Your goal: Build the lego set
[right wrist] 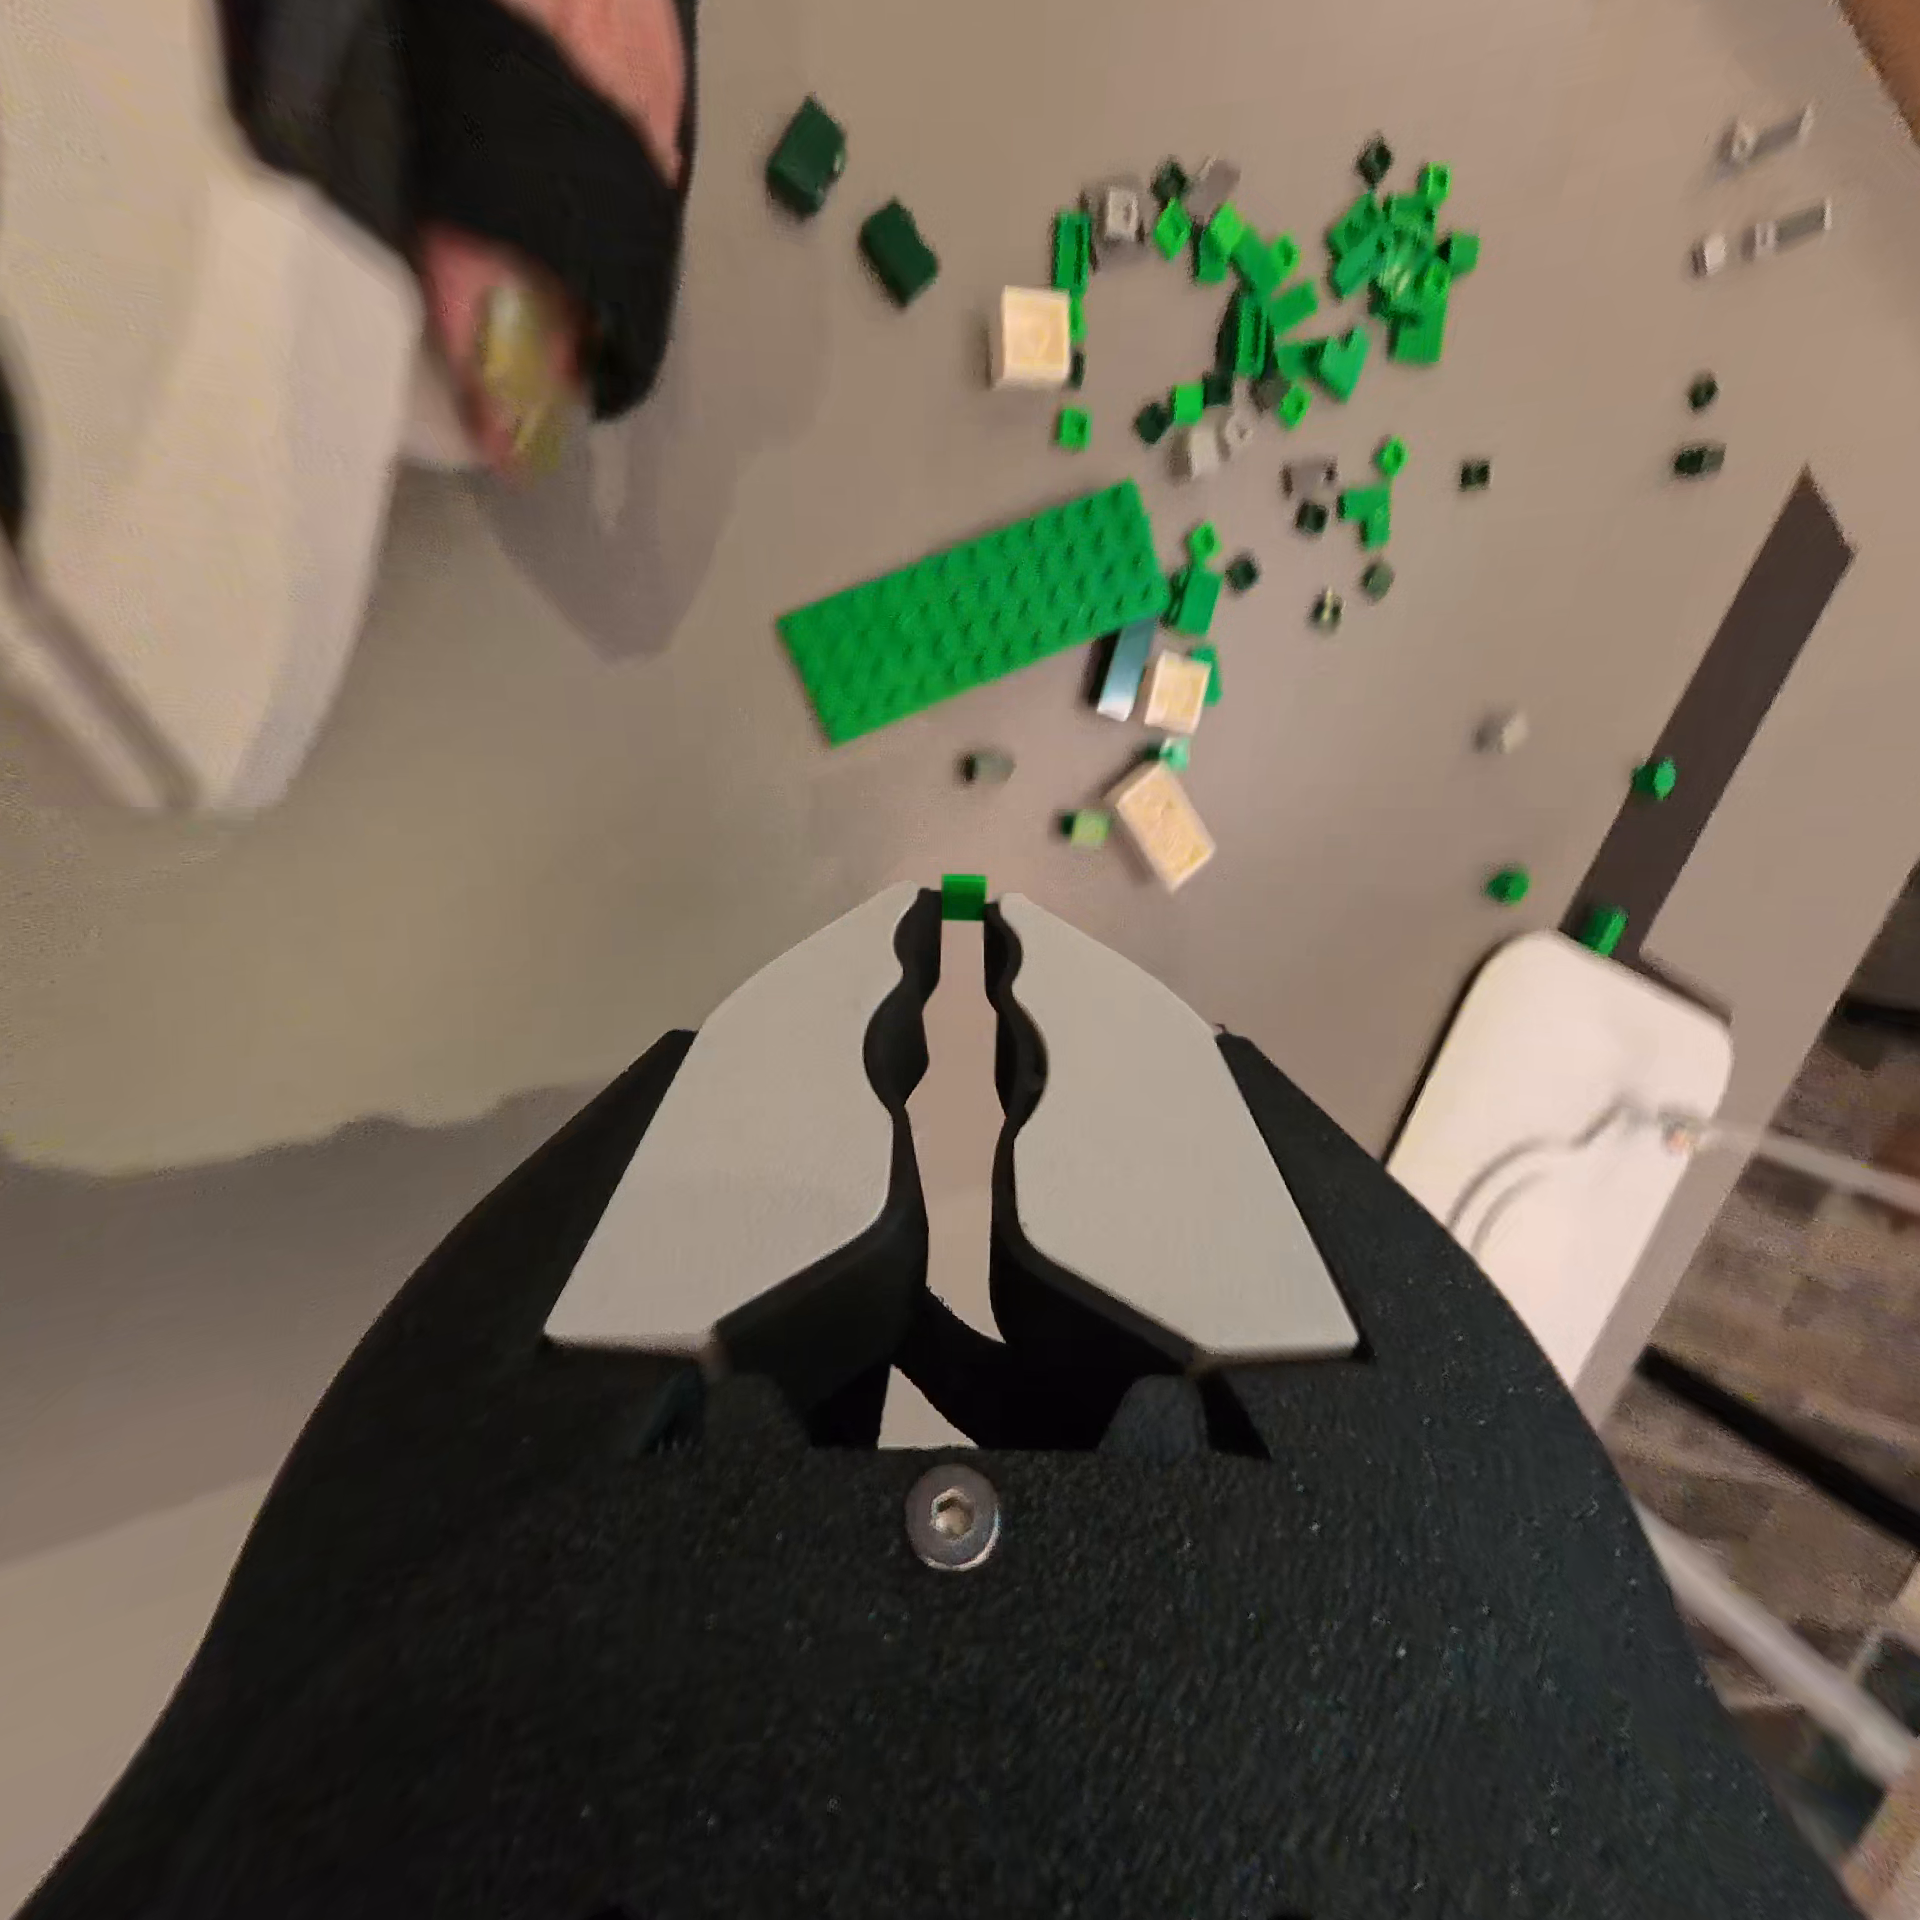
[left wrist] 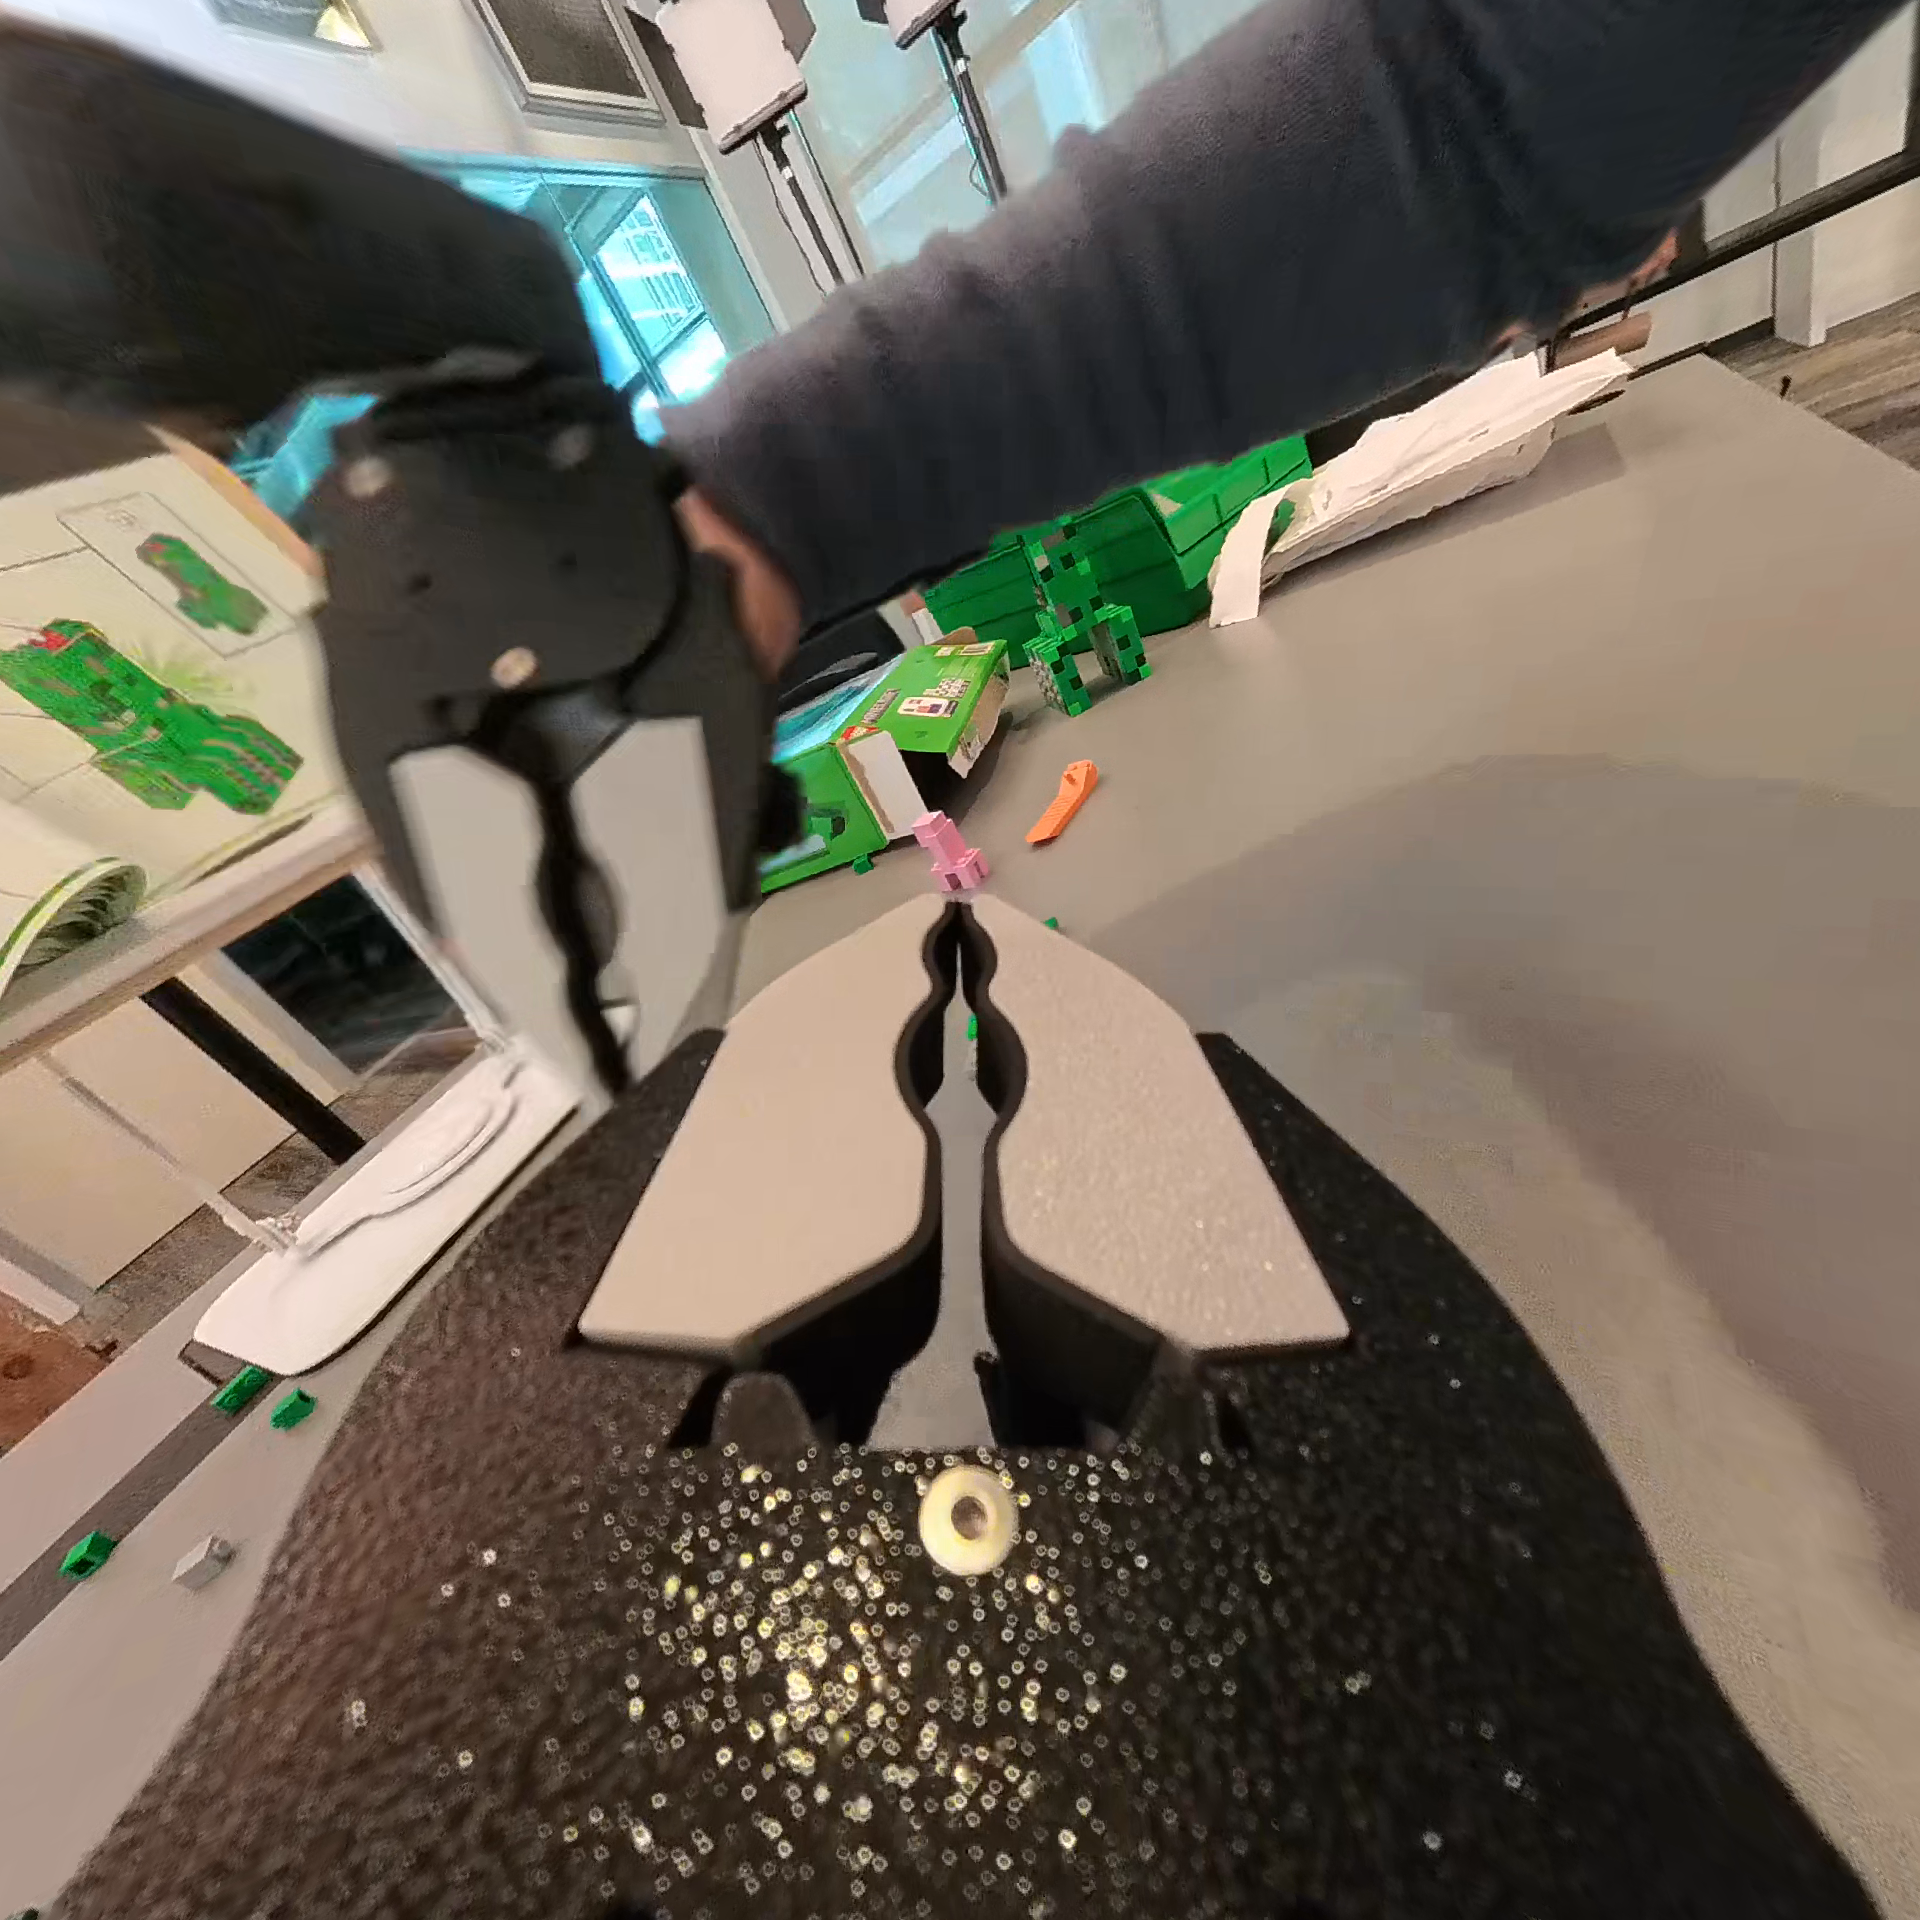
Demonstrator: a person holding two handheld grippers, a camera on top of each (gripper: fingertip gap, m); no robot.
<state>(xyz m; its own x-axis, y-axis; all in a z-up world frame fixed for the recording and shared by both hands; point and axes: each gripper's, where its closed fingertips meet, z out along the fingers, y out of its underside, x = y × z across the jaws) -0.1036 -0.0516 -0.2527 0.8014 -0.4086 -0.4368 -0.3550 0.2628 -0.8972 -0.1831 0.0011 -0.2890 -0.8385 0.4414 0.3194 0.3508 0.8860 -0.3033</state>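
Observation:
My left gripper (left wrist: 956, 906) is shut, and a small pink brick figure (left wrist: 948, 854) sticks out of its fingertips, tilted, above the grey table (left wrist: 1455, 935). My right gripper (right wrist: 962, 904) is shut on a small green brick (right wrist: 962, 896) pinched at its fingertips, above the table over loose parts. In the left wrist view the right gripper (left wrist: 611, 1065) hangs blurred at the left, pointing down, held by a hand in a dark sleeve (left wrist: 1143, 343).
A green baseplate (right wrist: 977, 613), several loose green and grey bricks (right wrist: 1299, 291) and tan tiles (right wrist: 1164, 826) lie ahead. A green box (left wrist: 904, 717), an orange brick separator (left wrist: 1060, 800), a green brick figure (left wrist: 1091, 623), an open booklet (left wrist: 156, 707) and a white tray (right wrist: 1558, 1122) are around.

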